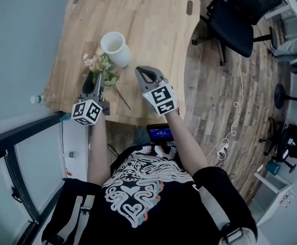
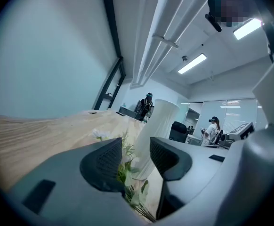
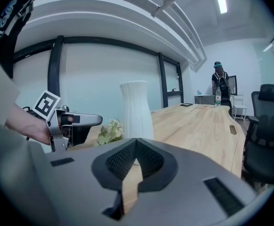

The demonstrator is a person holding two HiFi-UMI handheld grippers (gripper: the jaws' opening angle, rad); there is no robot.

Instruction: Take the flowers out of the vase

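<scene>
**Task status.** The flowers [image 1: 101,65] are out of the vase [image 1: 115,48]. They are laid flat on the table [image 1: 138,14], just beside the vase's base. The blooms are turned toward the vase and one long stem is run out toward the near edge. The vase is seen upright, and its mouth is shown empty in the head view. The removal is therefore judged complete. At most, the grippers are yet to be cleared from the flowers.

**Tool state.** The left gripper [image 1: 94,81] is held low over the flowers with its jaws spread. In the left gripper view, leaves and blooms are seen in the gap and below it, but no pad is pressed on them, so nothing is gripped. The right gripper [image 1: 142,71] is held to the right of the flowers, near the vase. Its jaws are pressed together and nothing is caught between them.

**Limits of view.**
- In the head view, the lower part of the bunch is covered by the left gripper. The stems cannot be counted, and light contact between the jaws and a stem cannot be excluded.
- The inside bottom of the vase is not shown, so a short remnant cannot be ruled out.
- In the right gripper view, the vase's foot is covered by the closed jaws.
- A bottle [image 1: 39,99] at the table's left edge is made out only in part.
</scene>
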